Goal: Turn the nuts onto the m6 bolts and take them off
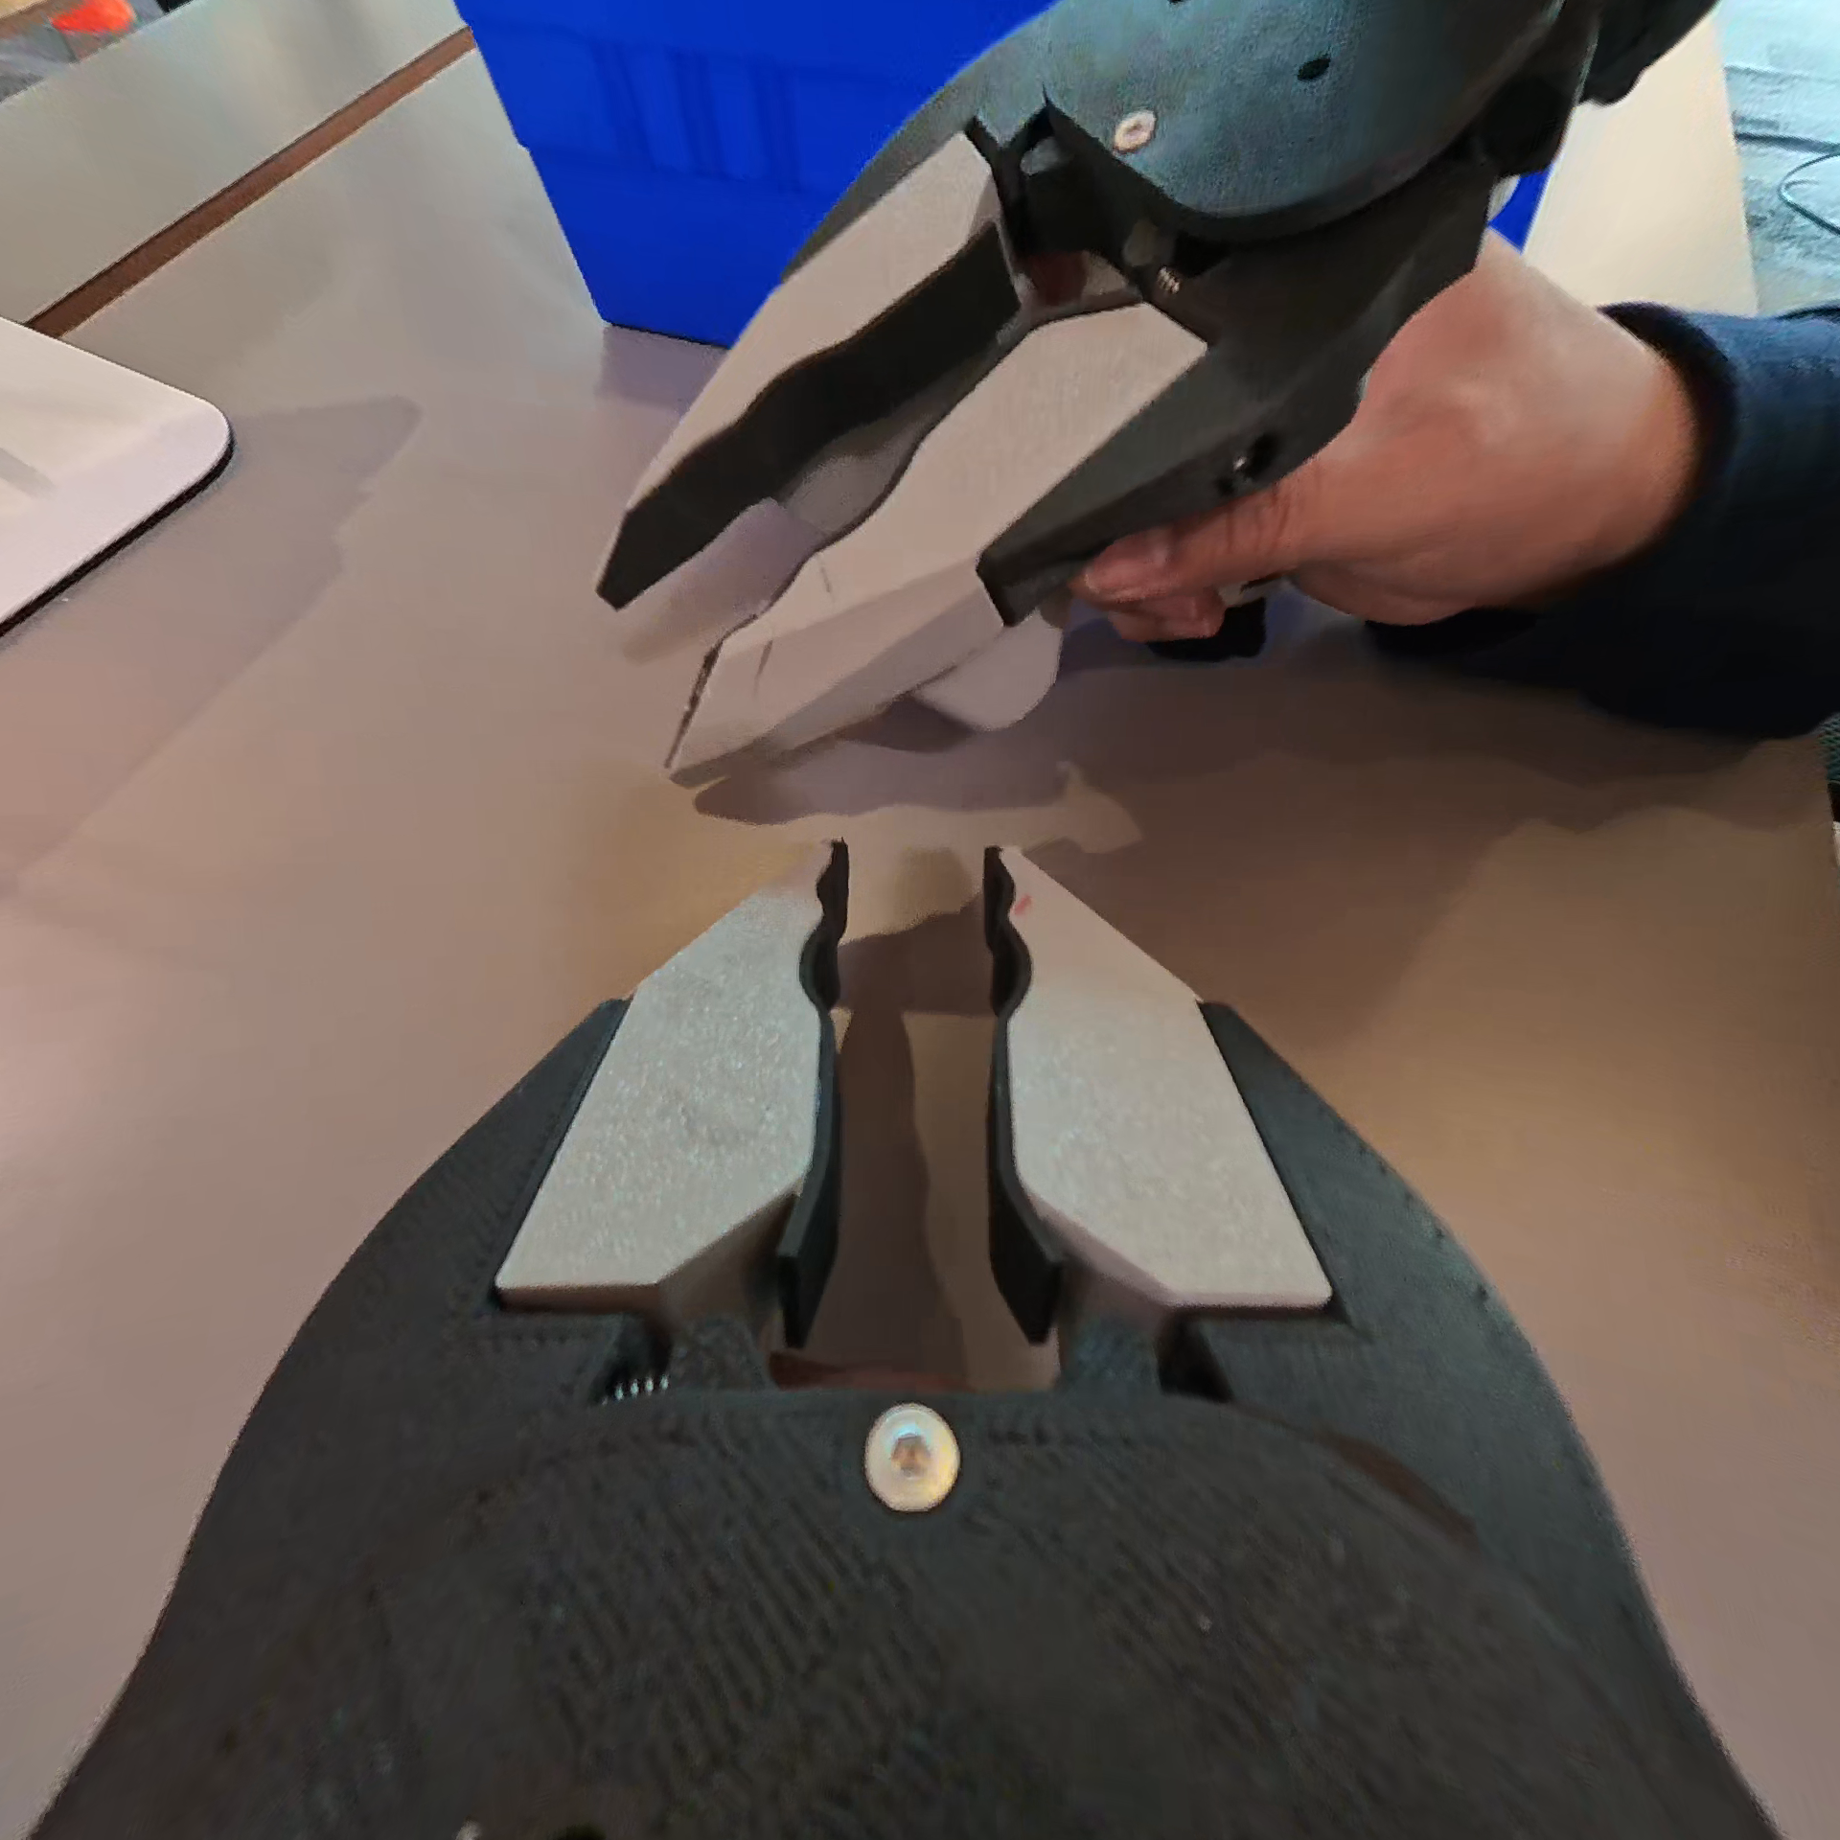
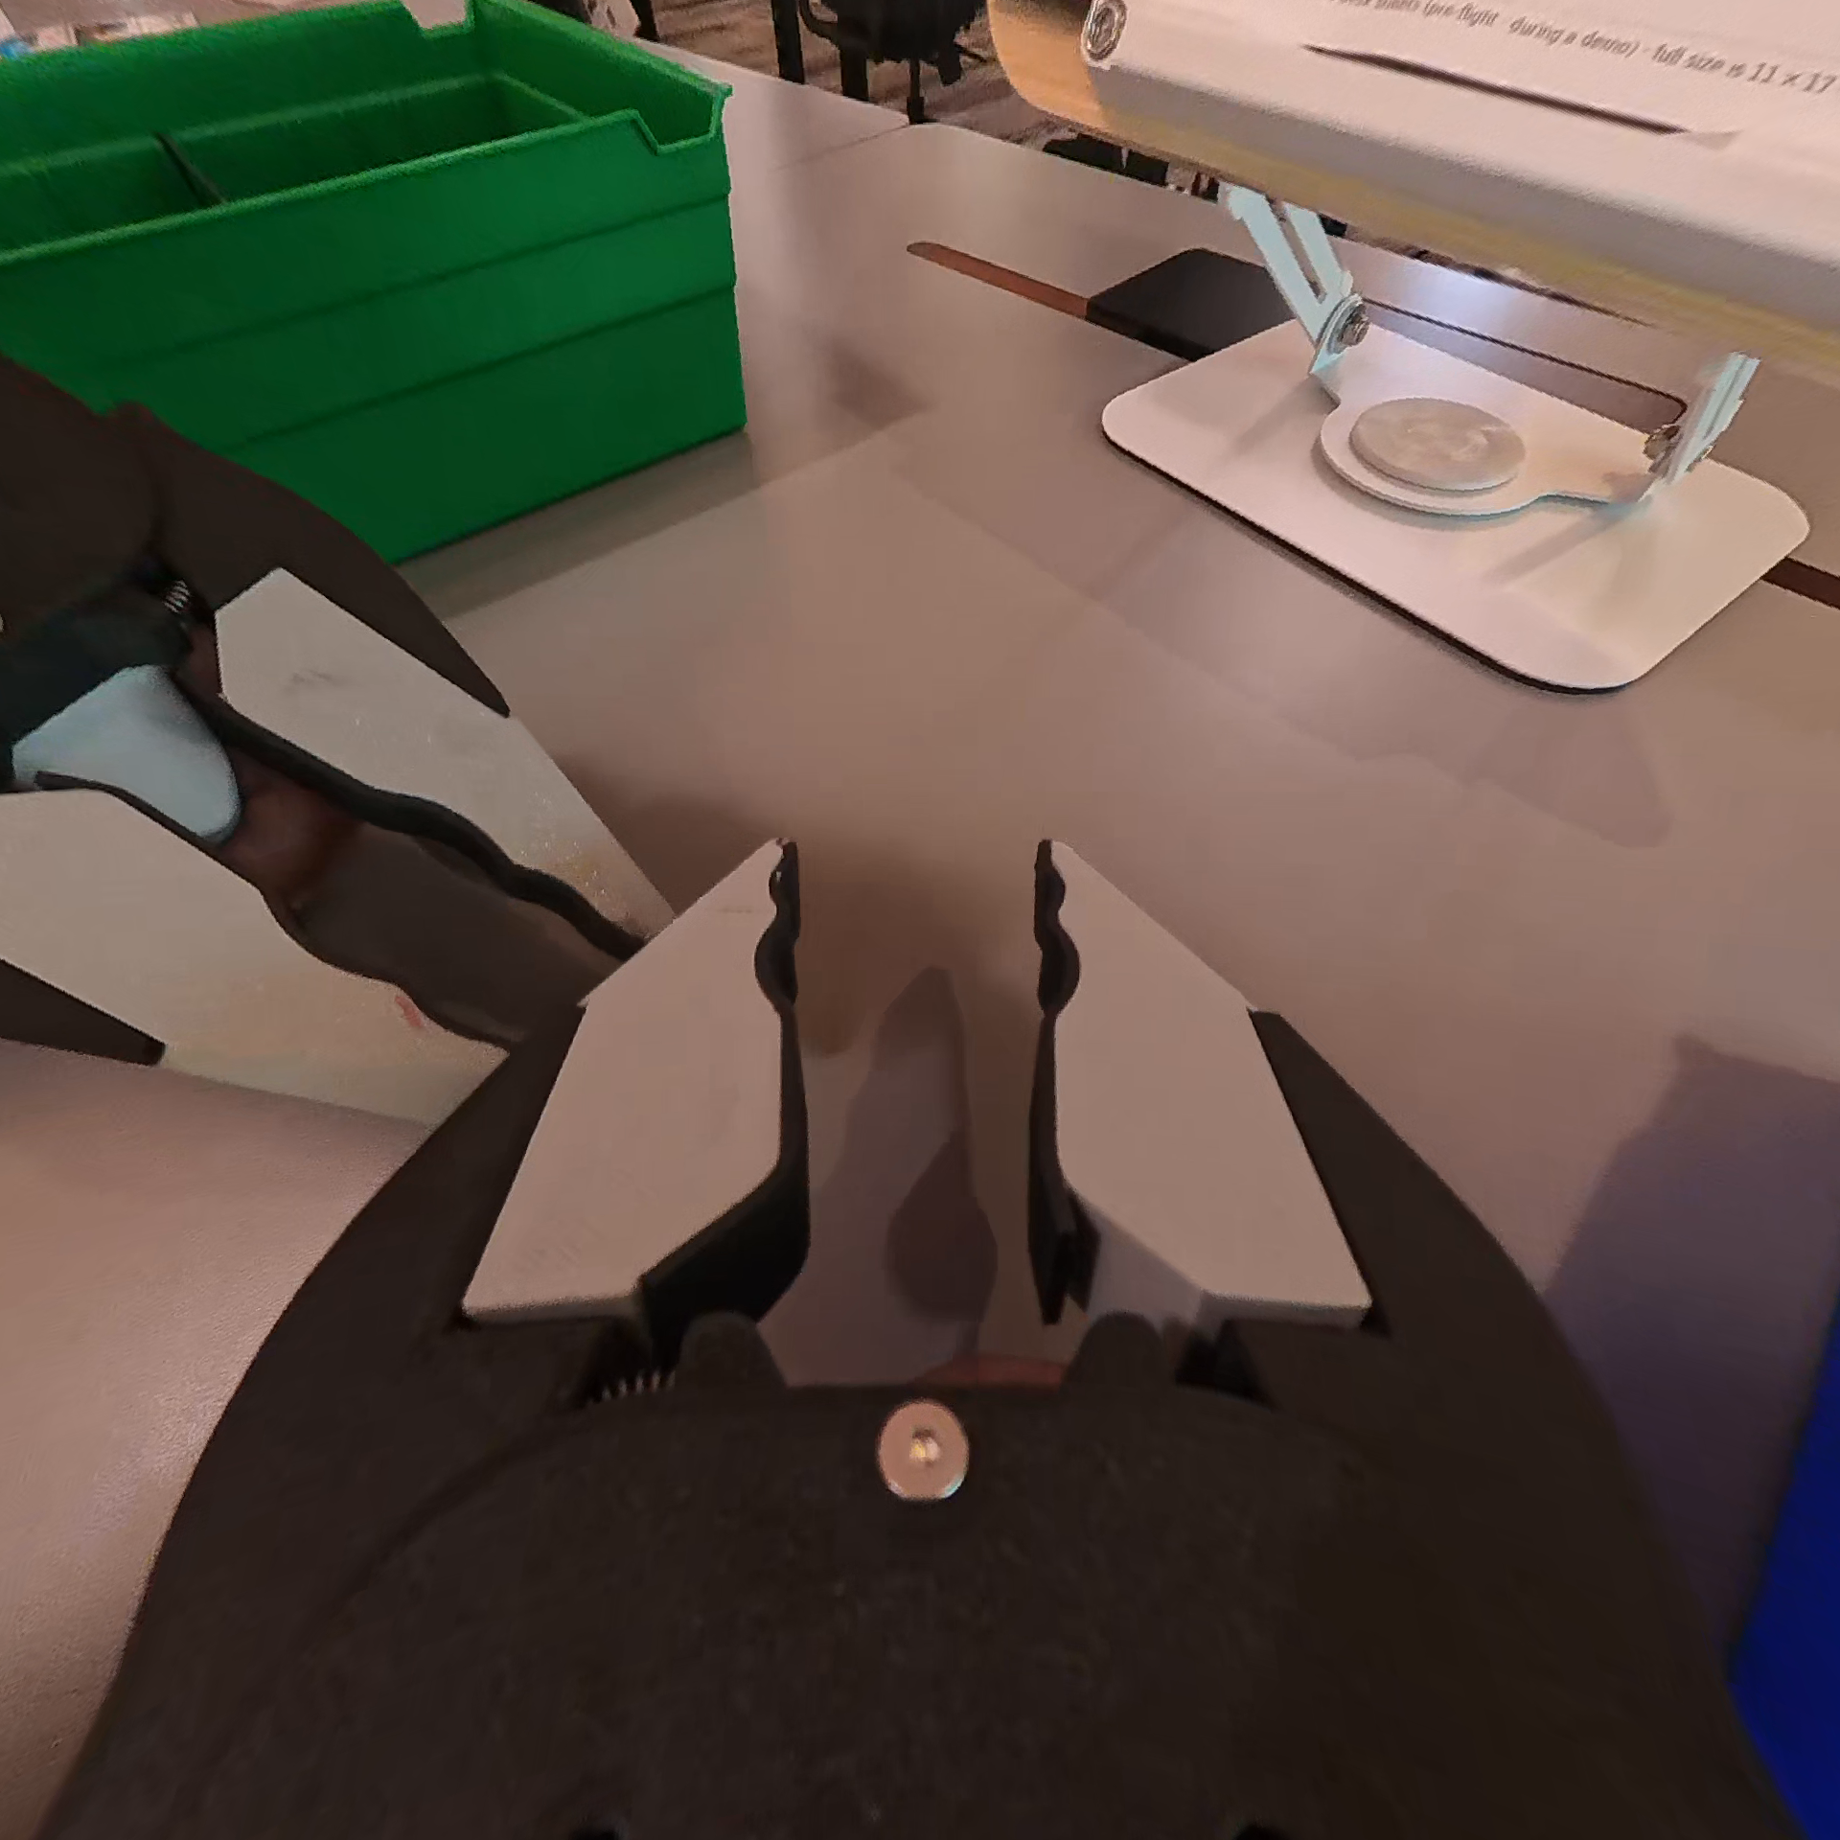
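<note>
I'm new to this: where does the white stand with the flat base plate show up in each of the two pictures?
Left wrist view: only a rounded corner of the white stand's base plate shows, at the far left edge, on the table.
Right wrist view: the whole stand, upper right, its base plate flat on the table.
Shared landmark: the blue bin, top centre in the left wrist view, a blue strip at the lower right edge in the right.

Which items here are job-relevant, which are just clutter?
Job-relevant: left claw, open and empty; right claw, open and empty. No nuts or bolts in view.

Clutter: green bin, blue bin, white stand base, table.
</note>
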Tool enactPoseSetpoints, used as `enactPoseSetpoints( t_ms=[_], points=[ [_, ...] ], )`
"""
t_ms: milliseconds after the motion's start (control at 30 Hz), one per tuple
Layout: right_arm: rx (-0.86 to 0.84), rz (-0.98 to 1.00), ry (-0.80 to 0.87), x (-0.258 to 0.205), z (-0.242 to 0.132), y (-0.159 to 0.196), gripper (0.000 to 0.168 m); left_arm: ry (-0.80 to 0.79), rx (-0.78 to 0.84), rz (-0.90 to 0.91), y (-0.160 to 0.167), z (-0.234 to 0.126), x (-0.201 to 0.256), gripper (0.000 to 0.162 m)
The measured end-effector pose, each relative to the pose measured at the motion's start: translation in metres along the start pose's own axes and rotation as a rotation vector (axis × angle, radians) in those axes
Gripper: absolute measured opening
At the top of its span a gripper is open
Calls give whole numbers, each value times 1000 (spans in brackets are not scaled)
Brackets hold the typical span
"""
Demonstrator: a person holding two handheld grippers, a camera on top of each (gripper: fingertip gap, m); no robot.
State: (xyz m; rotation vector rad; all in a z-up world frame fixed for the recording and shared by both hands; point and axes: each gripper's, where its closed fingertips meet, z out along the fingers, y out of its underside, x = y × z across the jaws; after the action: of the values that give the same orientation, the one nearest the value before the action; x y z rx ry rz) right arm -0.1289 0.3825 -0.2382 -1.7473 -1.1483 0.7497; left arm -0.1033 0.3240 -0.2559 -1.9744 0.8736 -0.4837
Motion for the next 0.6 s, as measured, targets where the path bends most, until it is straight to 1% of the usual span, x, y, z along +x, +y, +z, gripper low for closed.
enactPoseSetpoints(
  t_ms=[133, 233, 300, 400, 500, 533, 600],
  points=[
    [3, 6, -3, 1, 0, 0, 44, -23, 6, -13, 1, -6, 3, 26],
    [10, 12, -4, 2, -2, -1, 43, -8, 53, -27, -7, -27, 25, 28],
    [13, 18, -14, 0, -2, -2, 43, -6, 96, -18, -12, -48, 41, 28],
    [7, 11, -27, -4, -1, 0, 43, -11, 116, -37, -11, -86, 58, 29],
    [5, -19, -18, -7, 0, 0, 42, -36, 126, -82, -7, -133, 60, 31],
    [5, -25, -14, -7, -1, 0, 42, -70, 93, -83, 0, -149, 54, 33],
    [8, -31, -7, -7, -1, -1, 42, -198, 23, -66, 19, -185, 33, 39]
  ],
)
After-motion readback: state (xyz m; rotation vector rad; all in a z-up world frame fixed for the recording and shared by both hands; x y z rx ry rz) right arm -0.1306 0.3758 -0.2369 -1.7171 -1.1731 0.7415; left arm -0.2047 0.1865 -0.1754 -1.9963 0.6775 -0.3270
